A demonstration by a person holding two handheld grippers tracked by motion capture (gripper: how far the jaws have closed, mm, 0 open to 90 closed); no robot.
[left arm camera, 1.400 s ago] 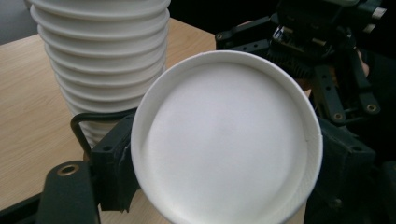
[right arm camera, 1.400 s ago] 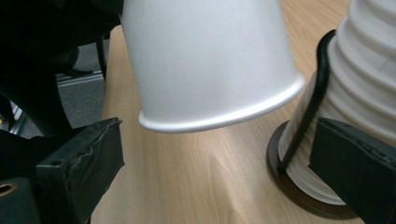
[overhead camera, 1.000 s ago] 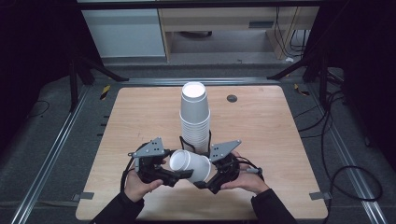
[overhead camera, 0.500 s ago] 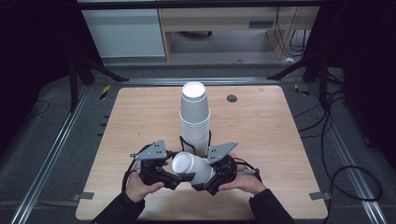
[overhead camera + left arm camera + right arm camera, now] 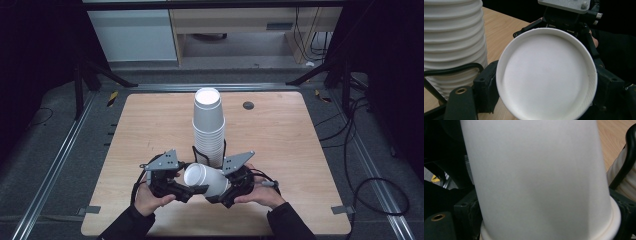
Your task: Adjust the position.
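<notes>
- Paper cup lies on its side in the high view, held off the wooden table between the left gripper and the right gripper, just in front of the tall stack of cups in its black wire holder. Its base points toward the person's left.
- From the left gripper view, the cup's round base faces the camera with a black jaw against each side of it; the jaws stand about half closed and appear to grip the cup near its base. The stack rises just beside.
- Seen in the right gripper view, the cup's wall runs away from the camera, its rolled rim seated between the jaws, which seem closed on it.
- Thin paper like this is probably very light and crushes easily; the stiffer rim and base look like the safest places to grip, with gentle pressure.
</notes>
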